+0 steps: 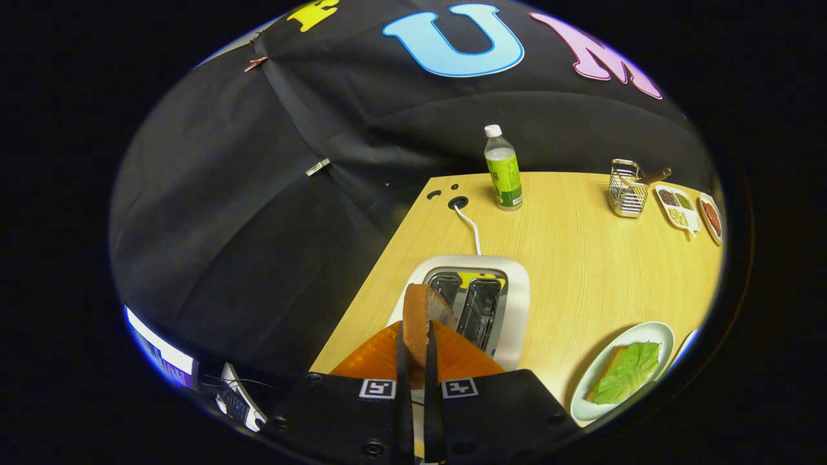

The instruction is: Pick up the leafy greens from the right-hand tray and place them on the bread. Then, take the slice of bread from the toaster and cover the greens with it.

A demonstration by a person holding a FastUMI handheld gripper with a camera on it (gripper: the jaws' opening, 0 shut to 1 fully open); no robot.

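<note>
My gripper [417, 336] is shut on a brown slice of bread [418, 316], held edge-on and upright between both fingers, just above the white toaster [510, 303]. The toaster's two slots [477, 302] lie just beyond the slice. To the right of the fingers, near the table's front edge, a pale round plate [597, 381] carries another bread slice [612, 361] with a green lettuce leaf [630, 371] lying on top of it.
A green-labelled bottle [504, 169] stands at the back of the wooden table [581, 258]. A wire basket [627, 188] and small dishes of seeds and spices [678, 206] sit at the far right. The toaster's white cable [470, 226] runs to a table hole.
</note>
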